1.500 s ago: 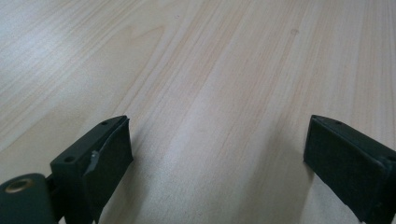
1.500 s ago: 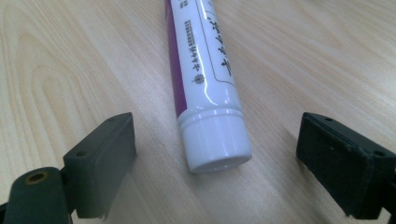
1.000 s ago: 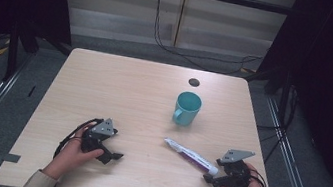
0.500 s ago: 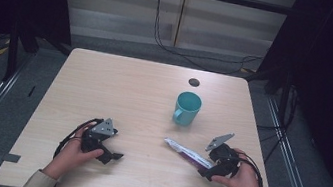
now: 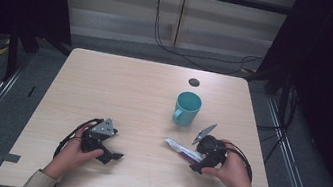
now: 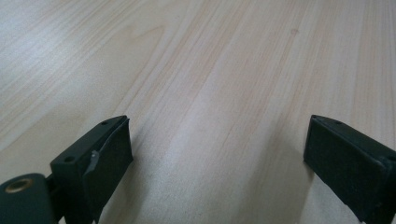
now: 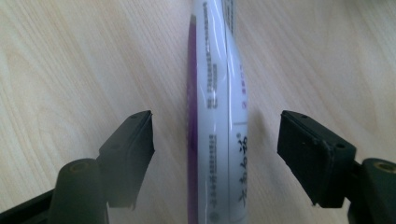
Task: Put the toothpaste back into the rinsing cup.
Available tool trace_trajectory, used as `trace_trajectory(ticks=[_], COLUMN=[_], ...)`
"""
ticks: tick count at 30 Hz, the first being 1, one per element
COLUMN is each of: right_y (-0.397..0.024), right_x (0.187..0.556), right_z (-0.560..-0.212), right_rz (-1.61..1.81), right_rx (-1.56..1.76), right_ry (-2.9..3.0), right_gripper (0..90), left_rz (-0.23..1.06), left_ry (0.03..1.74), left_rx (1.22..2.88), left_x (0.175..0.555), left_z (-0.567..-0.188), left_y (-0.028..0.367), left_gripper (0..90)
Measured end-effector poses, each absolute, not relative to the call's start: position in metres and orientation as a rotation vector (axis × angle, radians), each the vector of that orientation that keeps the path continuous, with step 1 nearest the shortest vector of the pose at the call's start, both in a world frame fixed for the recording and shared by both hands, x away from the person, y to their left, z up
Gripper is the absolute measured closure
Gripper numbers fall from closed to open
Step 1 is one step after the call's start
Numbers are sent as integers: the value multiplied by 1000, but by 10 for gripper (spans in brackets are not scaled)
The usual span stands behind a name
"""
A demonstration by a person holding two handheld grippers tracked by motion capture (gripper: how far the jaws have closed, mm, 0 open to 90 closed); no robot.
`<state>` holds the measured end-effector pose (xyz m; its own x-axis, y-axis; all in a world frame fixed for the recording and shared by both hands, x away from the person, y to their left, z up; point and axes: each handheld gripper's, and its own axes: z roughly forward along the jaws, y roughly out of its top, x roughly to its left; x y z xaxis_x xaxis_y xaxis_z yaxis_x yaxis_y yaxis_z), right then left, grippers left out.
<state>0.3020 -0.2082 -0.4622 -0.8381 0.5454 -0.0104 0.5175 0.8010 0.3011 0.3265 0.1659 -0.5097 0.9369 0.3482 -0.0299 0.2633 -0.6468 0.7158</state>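
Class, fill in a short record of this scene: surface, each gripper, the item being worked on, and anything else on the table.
Surface: light wooden table
Left gripper: open, resting on bare wood
Right gripper: jaws open and just been closing, astride the tube, pads not touching it
Item: white and purple plastic tube, lying flat
Other: teal ceramic mug, upright, beyond the tube

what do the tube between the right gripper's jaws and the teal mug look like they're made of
Tube: likely soft plastic or laminate, glossy; long highlights run down its white and purple skin, which bears printed text. Mug: probably glazed ceramic, possibly plastic; an even teal colour and a thick rim, but too small in the high view to settle.
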Motion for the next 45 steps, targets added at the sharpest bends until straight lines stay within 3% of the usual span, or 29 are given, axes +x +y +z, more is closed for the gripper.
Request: trace_trajectory(ticks=[22,45], right_y=[-180,-169], right_x=[319,326], right_z=[-464,-466], right_rz=[348,293], right_rx=[784,731], right_ry=[2944,2976], right_gripper=[301,444], left_rz=[140,139], left_ry=[430,430], left_rx=[2308,2308], left_x=[327,327], left_z=[-510,-510], left_y=[166,166], left_gripper=[74,74])
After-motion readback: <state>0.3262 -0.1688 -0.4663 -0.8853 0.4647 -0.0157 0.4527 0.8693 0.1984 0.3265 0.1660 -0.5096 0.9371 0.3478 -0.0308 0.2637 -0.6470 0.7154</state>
